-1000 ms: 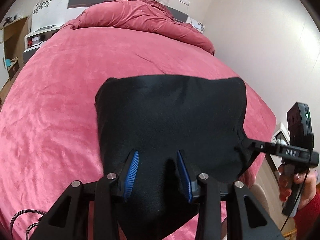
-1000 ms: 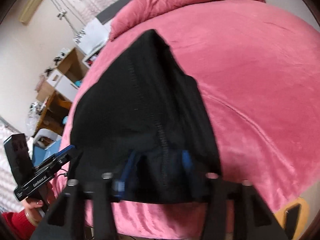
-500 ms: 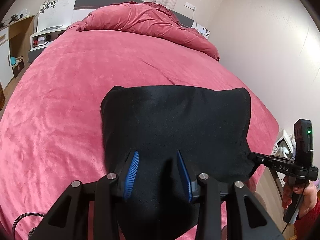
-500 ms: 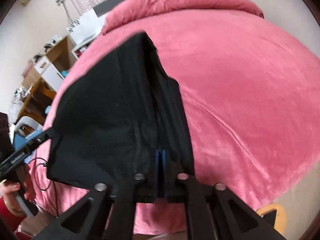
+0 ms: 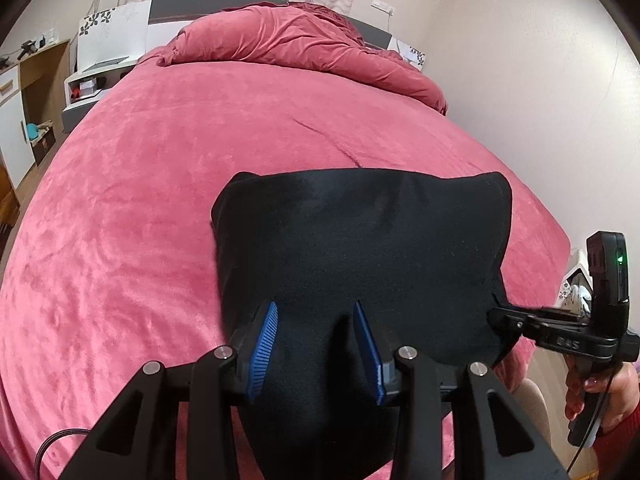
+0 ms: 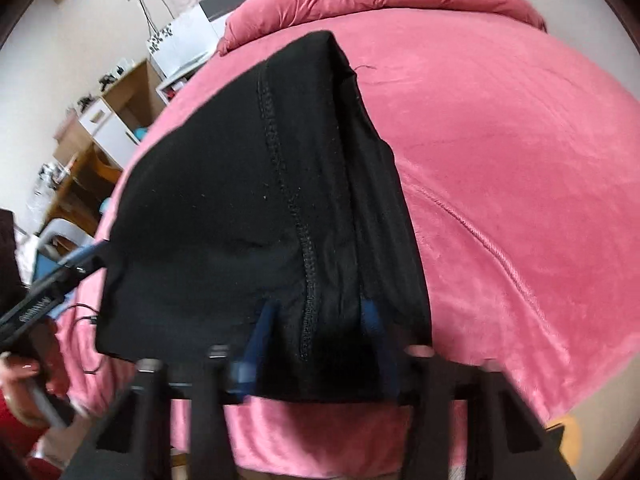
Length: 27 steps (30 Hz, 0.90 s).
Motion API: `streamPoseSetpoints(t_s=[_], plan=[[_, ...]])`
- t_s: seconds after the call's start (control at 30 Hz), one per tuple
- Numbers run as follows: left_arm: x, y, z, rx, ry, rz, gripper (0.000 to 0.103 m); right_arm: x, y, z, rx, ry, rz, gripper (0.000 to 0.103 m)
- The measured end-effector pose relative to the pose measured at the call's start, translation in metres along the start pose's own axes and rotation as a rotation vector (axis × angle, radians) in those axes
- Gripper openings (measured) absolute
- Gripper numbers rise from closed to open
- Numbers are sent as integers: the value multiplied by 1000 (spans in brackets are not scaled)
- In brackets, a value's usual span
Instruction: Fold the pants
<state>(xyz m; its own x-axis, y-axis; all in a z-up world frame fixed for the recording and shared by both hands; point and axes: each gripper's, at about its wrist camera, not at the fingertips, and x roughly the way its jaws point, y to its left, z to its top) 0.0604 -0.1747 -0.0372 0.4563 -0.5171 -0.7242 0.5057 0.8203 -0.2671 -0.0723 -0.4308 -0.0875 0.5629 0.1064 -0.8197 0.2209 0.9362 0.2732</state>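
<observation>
pants [image 5: 360, 248]: black matte knit, folded slab, stitched seam, at bed's near edge | bed [image 5: 160, 184]: plush red velvety cover, rumpled duvet at headboard | left gripper [image 5: 316, 344]: jaws apart, cloth between | right gripper [image 6: 320, 328]: fingers apart around cloth

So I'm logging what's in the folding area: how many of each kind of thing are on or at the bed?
Black pants: 1
Pink bed: 1
Bunched pink duvet: 1
Claws: 2, left claw, right claw
Total: 5

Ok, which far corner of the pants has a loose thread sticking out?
The pants' far right corner, beside the stitched seam; a thread strays onto the bedspread. The left corner shows none.
</observation>
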Motion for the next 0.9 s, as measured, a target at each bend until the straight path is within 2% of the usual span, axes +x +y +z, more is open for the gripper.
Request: streamPoseSetpoints(t_s=[0.2,0.27,0.37,0.47,0.57,0.67,0.77,0.83,0.9], plan=[[-5,3,6,5,-16,4,40,-59,-5,-10,43,-87,62,11],[6,4,5,6,20,11,40,-59,-14,-19,80,-74,42,11],[33,0,0,46,108,37,41,-26,-33,-26,167,-15,25,11],[34,-3,0,77,116,60,41,-27,-35,-24,202,-43,52,15],[17,-1,5,40,83,47,41,-64,-21,-16,157,-161,19,16],[2,-6,14,26,13,15,41,-93,5,7,61,-270,64,16],[8,-23,26,70,-2,-7,41,-82,44,36,-66,-274,83,16],[24,-32,33,89,20,-10,41,-58,62,53,-137,-257,91,16],[45,-34,39,99,62,28,41,-28,72,67,-182,-217,69,16]])
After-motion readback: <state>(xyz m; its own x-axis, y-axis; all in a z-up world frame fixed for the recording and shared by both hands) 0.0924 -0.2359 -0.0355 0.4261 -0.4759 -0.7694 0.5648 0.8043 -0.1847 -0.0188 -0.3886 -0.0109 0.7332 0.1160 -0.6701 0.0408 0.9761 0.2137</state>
